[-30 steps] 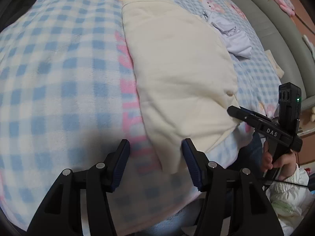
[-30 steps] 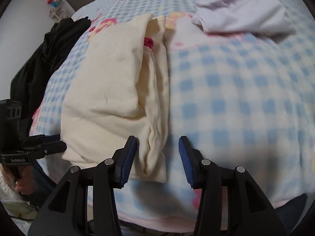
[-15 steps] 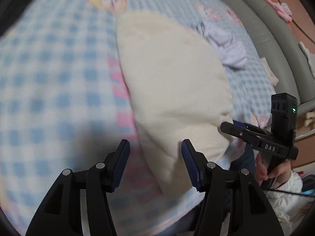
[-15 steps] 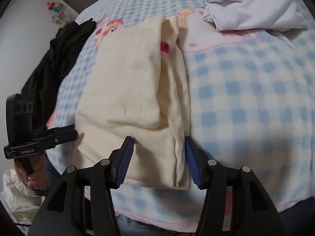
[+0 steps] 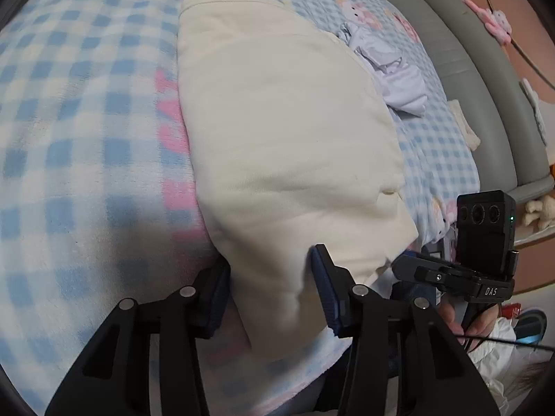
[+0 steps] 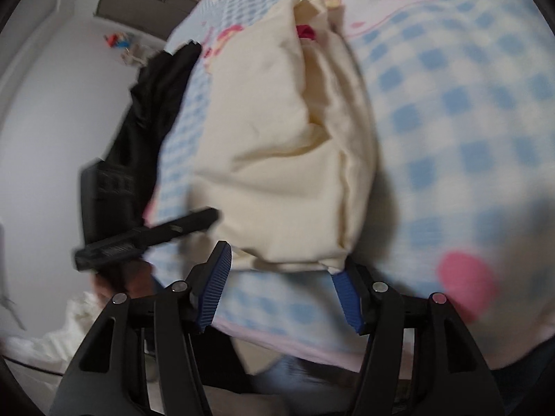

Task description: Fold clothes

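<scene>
Checked blanket [image 5: 79, 131] under the cream garment [image 5: 277, 131]; left gripper [image 5: 270, 287] has just been narrowing around its near corner and may pinch one layer only. Right gripper [image 6: 281, 277], jaws just widening, straddles the near hem untouched and could miss it.

The left claw [image 5: 270, 287] is tilted steeply downward, its jaws having just been closing around cream fabric without a clear pinch. The right claw [image 6: 281, 280] is angled down too, its jaws having just been opening, with a fabric edge between them.
</scene>
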